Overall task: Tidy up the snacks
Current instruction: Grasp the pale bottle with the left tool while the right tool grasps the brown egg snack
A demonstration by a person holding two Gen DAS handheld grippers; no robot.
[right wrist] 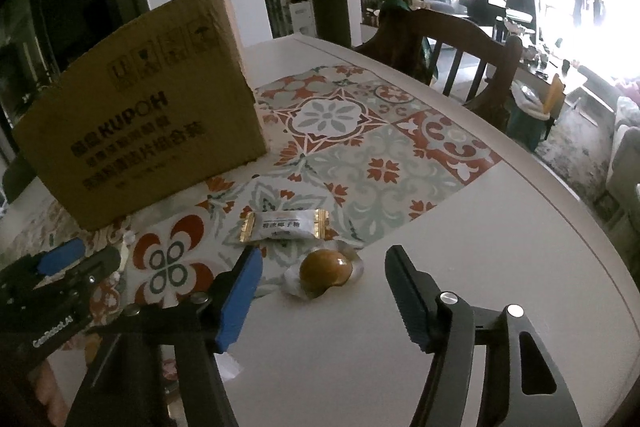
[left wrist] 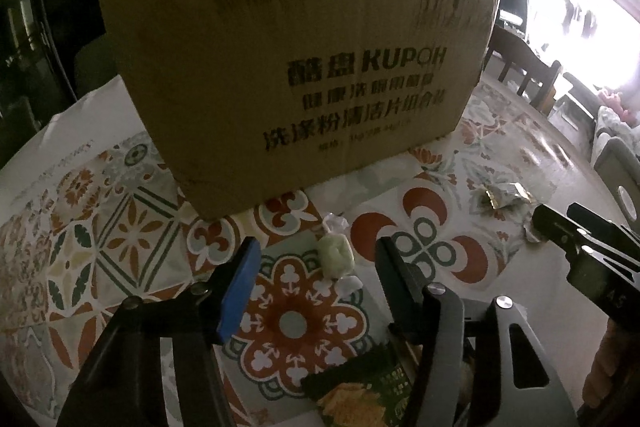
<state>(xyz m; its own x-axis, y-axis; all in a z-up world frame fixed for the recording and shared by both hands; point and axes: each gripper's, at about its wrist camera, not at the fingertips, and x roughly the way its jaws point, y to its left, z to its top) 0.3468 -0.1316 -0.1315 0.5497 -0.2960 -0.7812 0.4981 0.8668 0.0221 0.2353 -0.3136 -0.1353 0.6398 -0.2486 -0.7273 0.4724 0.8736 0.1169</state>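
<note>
On the patterned table (left wrist: 520, 147) before a cardboard box (left wrist: 296, 67), the left hand-held gripper (left wrist: 316, 259) straddles, jaws spread, a light green twist-wrapped candy (left wrist: 335, 255), likely soft and best pinched across its middle.

I have both grippers tipped down toward the cardboard box (left wrist: 296, 67), the left gripper (left wrist: 316, 259) on its near side with jaws apart, the right gripper (right wrist: 320, 275) off its near right corner, jaws likewise apart, gripping nothing.
</note>
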